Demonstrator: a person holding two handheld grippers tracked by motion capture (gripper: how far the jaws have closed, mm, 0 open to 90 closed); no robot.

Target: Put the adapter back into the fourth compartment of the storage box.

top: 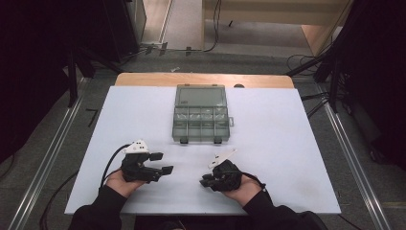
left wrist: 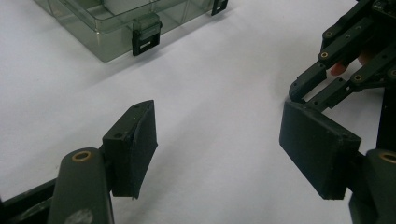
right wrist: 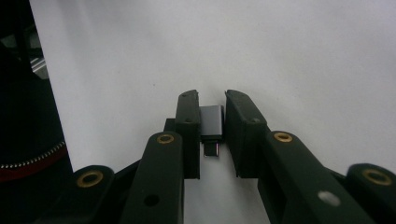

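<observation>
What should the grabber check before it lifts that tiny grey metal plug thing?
1. Small grey metal adapter between right hand-held gripper pads: ok.
2. Pads pressing it firmly: cannot tell.
3. Adapter sits straight between the pads: ok.
4. Left hand-held gripper open, holding nothing: ok.
5. Clear plastic compartment box lid closed: cannot tell.
6. White table between adapter and box free of clutter: ok.

A clear compartment box (top: 201,114) lies beyond both tools on the white table (top: 287,143).
</observation>
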